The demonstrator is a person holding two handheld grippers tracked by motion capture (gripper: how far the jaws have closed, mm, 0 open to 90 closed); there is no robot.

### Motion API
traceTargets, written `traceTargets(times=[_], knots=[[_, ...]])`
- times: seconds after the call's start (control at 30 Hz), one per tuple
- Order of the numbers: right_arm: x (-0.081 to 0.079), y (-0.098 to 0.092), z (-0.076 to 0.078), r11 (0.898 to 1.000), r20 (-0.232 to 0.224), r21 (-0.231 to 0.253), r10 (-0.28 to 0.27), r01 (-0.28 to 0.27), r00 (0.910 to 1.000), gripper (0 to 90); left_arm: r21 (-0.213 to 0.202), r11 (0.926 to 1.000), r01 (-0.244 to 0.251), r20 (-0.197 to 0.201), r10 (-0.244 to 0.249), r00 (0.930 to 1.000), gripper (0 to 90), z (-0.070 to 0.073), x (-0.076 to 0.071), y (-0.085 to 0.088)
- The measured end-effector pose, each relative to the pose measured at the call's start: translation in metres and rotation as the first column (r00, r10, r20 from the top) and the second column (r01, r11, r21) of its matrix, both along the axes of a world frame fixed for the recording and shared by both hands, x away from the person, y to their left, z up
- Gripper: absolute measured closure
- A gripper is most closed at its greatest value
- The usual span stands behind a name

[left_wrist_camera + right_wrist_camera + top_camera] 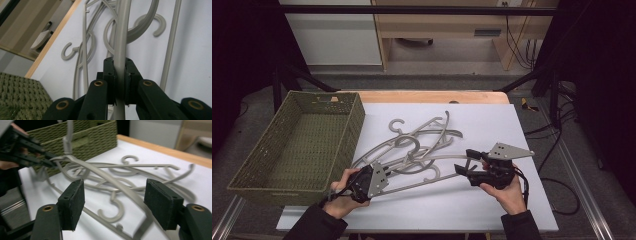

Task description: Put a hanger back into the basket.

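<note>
Between the two grippers, lifted off the white table [492, 200] beside the green basket [302, 145], ran the grey hanger [427, 172] lengthwise, clamped at its near end by the left gripper [119, 75], loose between the spread pads [160, 205] of the right gripper [115, 203].

High view looks down on the table [492, 200] — both tongs views sit close, sharing the hangers [422, 145].
</note>
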State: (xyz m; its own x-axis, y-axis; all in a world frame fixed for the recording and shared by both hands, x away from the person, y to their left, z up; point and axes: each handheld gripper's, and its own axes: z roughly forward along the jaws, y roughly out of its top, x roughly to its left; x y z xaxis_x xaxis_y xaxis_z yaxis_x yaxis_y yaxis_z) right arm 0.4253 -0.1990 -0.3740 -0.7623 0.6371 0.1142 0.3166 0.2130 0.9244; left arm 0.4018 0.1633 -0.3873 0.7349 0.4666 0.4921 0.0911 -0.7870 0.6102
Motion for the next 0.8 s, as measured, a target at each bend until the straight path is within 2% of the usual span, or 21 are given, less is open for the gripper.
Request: traceTargets(times=[0.13, 0.27, 0.43, 0.53, 0.63, 0.67, 0.8], knots=[[-0.005, -0.010, -0.001, 0.998, 0.024, 0.020, -0.066, 0.065, 0.9975, 22.5, -0.037, 0.9982, -0.047, -0.027, 0.046, 0.9986, 82.7, 0.004, 0.002, 0.004], [-0.010, -0.018, -0.005, 0.993, 0.041, 0.023, -0.116, 0.115, 0.9925, 15.2, -0.064, 0.9928, -0.102, -0.041, 0.099, 0.9942, 82.7, 0.008, 0.005, 0.008], [-0.013, -0.028, -0.013, 0.982, 0.023, 0.020, -0.187, 0.186, 0.9821, 8.2, -0.116, 0.9820, -0.149, -0.056, 0.144, 0.9880, 82.7, 0.018, 0.006, 0.014], [-0.014, -0.034, -0.017, 0.976, 0.009, 0.009, -0.216, 0.215, 0.9764, 7.0, -0.136, 0.9769, -0.164, -0.053, 0.159, 0.9859, 82.7, 0.026, 0.005, 0.016], [-0.015, -0.037, -0.020, 0.974, 0.002, 0.003, -0.229, 0.229, 0.9735, 6.3, -0.140, 0.9764, -0.165, -0.045, 0.160, 0.9861, 82.7, 0.032, 0.004, 0.018], [-0.016, -0.041, -0.023, 0.968, -0.002, 0.007, -0.250, 0.250, 0.9682, 5.6, -0.145, 0.9747, -0.170, -0.039, 0.166, 0.9853, 82.7, 0.040, 0.004, 0.022], [-0.017, -0.045, -0.026, 0.960, -0.004, 0.002, -0.281, 0.281, 0.9598, 4.3, -0.147, 0.9732, -0.177, -0.033, 0.174, 0.9842, 82.7, 0.058, 0.005, 0.030]])
